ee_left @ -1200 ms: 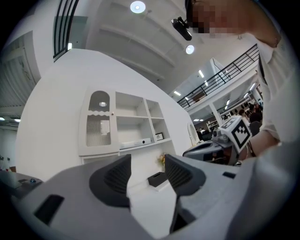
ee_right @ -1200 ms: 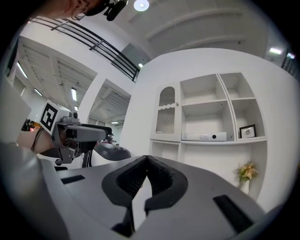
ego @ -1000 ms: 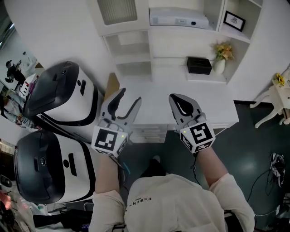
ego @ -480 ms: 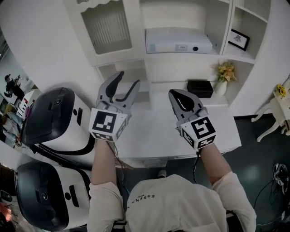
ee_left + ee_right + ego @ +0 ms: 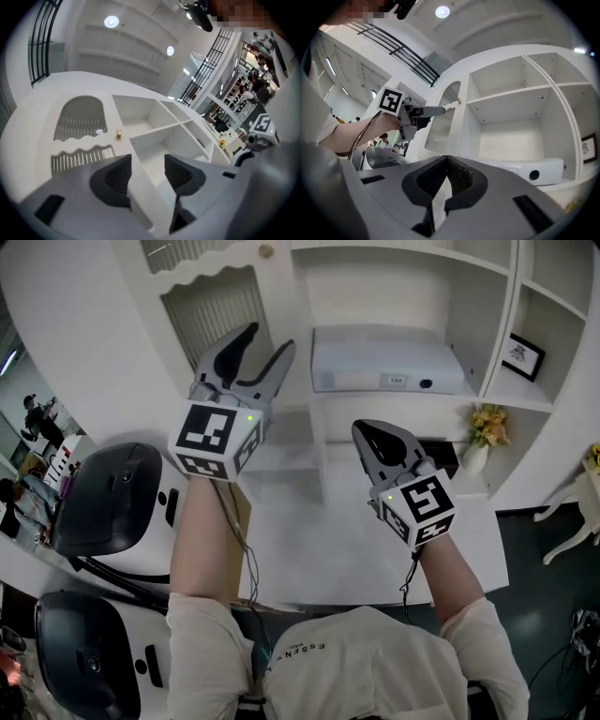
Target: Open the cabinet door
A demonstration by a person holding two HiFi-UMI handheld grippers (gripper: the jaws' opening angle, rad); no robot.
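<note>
The white cabinet door (image 5: 211, 306) has a ribbed glass panel and a small round knob (image 5: 266, 251) near its right edge. My left gripper (image 5: 265, 341) is raised in front of the door's lower part, open, below the knob and apart from it. In the left gripper view the knob (image 5: 119, 134) shows above the spread jaws of the left gripper (image 5: 147, 168), which hold nothing. My right gripper (image 5: 378, 439) hangs lower over the desk, shut and empty. The right gripper view shows its closed jaws (image 5: 446, 180), with the left gripper (image 5: 422, 112) just below the knob (image 5: 458, 100).
Open shelves to the right of the door hold a white projector (image 5: 389, 367), a picture frame (image 5: 525, 354) and a flower vase (image 5: 483, 432). A white desk (image 5: 319, 549) lies below. Two black-and-white machines (image 5: 112, 493) stand at the left.
My left gripper has risen from desk height up to the cabinet door, still open. The view has tilted up, bringing the door and knob in. The right gripper stayed shut and low.
</note>
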